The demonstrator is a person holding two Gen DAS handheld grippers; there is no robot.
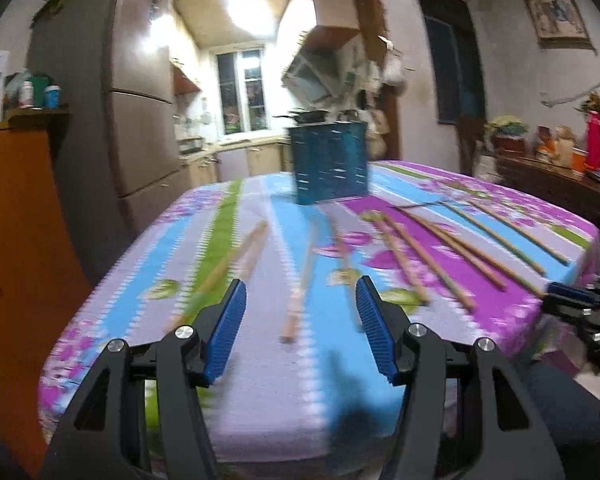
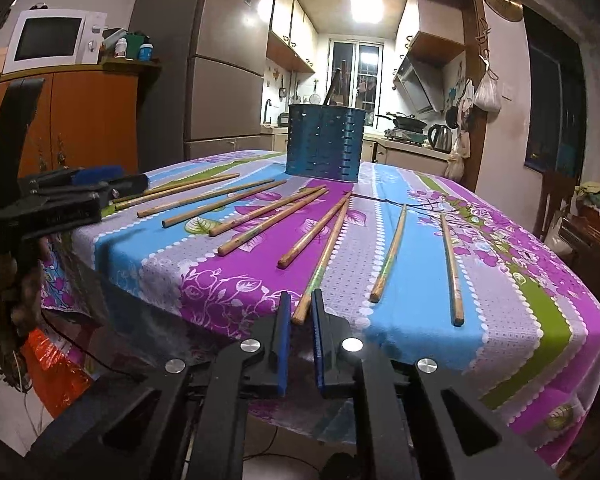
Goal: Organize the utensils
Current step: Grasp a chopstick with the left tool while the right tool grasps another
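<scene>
Several wooden chopsticks point(image 2: 320, 222) lie fanned out on a flowered tablecloth point(image 2: 420, 320), pointing toward a blue perforated utensil holder point(image 2: 324, 142) at the far side. My right gripper point(image 2: 300, 304) has its jaws nearly closed around the near end of one chopstick point(image 2: 318, 272) at the table's front edge. My left gripper point(image 1: 300, 292) is open and empty above the cloth, over a blurred chopstick point(image 1: 296, 308). The holder point(image 1: 330, 162) and chopsticks point(image 1: 432, 256) also show in the blurred left wrist view. The left gripper appears at the left of the right wrist view point(image 2: 80, 184).
An orange cabinet point(image 2: 80, 120) with a microwave point(image 2: 52, 40) stands at the left, beside a grey fridge point(image 2: 212, 80). A dark sideboard point(image 1: 560, 184) with bottles and flowers is at the right. The kitchen lies behind the table.
</scene>
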